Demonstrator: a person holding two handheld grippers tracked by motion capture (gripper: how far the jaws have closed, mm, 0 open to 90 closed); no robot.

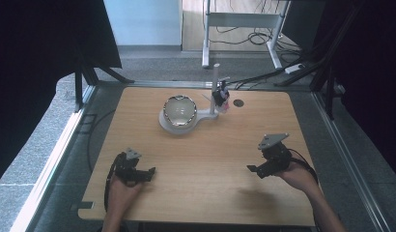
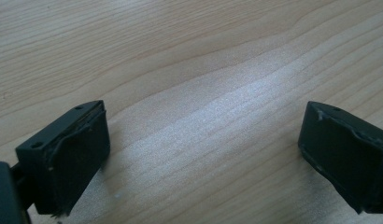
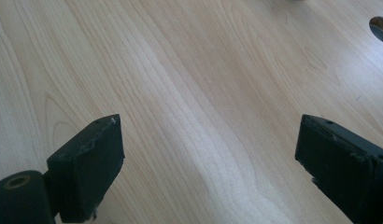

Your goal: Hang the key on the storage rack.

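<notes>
A shiny round bowl (image 1: pixel 179 110) sits in a white stand (image 1: pixel 205 116) at the back middle of the wooden table (image 1: pixel 205 159). An upright post on that stand carries a small dark and pink piece (image 1: pixel 220 96). My left gripper (image 1: pixel 150 172) rests low at the front left, held by a hand, jaws wide apart over bare wood (image 2: pixel 203 140). My right gripper (image 1: pixel 252 169) hovers at the front right, tilted toward the table's middle, also open with nothing between its fingers (image 3: pixel 89 163).
A dark round hole (image 1: pixel 238 103) lies in the tabletop right of the stand, and shows at the top right corner of the right gripper view (image 3: pixel 380 28). Black curtains flank both sides. A white desk frame (image 1: pixel 244 21) and cables stand on the floor beyond.
</notes>
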